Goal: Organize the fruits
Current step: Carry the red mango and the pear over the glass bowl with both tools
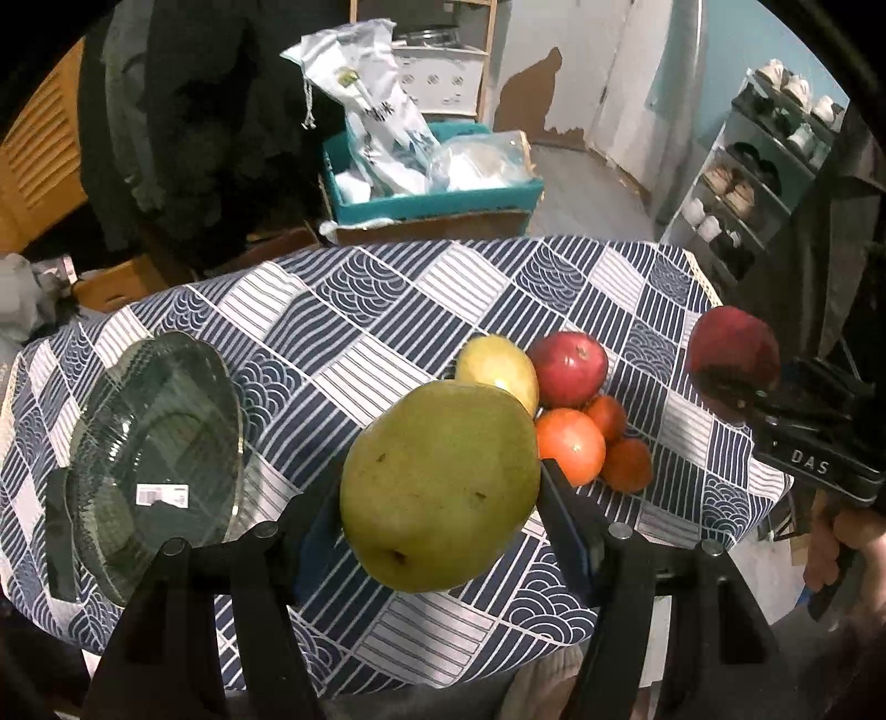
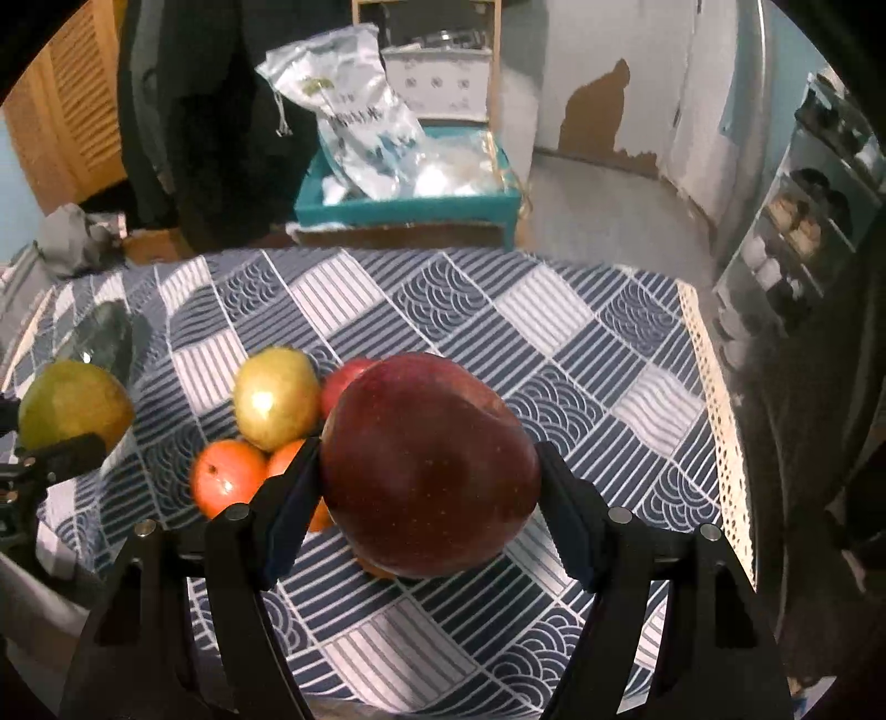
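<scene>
My left tool point(image 1: 440, 487) grips a green pear point(image 1: 440, 487) at frame centre, above the tabletop point(image 1: 343, 332). My right tool point(image 2: 429, 471) clamps a dark red apple point(image 2: 429, 471). Behind, a yellow pear point(image 1: 498, 371), red apple point(image 1: 567, 368) and oranges point(image 1: 570, 443) cluster; a glass bowl point(image 1: 155, 459) sits lower left.

Two pears point(image 1: 440, 487), two red apples point(image 1: 570, 368), three oranges point(image 1: 570, 445), one glass bowl point(image 1: 155, 465).

wall point(image 2: 603, 50): peeling paint | floor point(image 2: 603, 205): grey | shoe rack point(image 1: 758, 160): right | louvred door point(image 2: 61, 116): left
</scene>
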The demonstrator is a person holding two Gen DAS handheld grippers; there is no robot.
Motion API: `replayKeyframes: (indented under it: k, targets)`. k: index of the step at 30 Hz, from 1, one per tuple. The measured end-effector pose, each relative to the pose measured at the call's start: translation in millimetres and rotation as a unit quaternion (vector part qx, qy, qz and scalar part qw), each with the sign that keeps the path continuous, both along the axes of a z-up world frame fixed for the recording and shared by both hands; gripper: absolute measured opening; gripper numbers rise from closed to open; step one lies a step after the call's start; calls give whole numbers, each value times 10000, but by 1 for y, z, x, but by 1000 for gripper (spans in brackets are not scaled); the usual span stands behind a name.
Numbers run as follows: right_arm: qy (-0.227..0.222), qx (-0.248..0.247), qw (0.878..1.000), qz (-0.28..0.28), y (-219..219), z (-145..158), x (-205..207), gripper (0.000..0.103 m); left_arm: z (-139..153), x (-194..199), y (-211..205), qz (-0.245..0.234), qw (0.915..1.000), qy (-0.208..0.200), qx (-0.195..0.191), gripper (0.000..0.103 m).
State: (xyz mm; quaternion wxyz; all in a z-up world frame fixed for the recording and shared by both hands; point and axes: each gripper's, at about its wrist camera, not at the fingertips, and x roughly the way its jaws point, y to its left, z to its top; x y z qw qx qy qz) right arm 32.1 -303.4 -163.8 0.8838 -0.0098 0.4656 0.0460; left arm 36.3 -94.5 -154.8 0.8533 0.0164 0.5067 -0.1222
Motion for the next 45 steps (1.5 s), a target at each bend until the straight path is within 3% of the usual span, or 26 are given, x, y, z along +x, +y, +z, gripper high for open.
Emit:
replayKeyframes:
  k: [22,34,45]
  targets:
    - [-932,244,9934,618,51,72,-11,74,48,-13,42,284,9981,-543,-105,68]
    - [-1054,427,9889,959,94,88,-4,75,61,-13,76,584,9953,-764,-110,68]
    - [-895,577,9841,1421,151,83,16,75,59,-9,116,1005,9915,-821,-79,69]
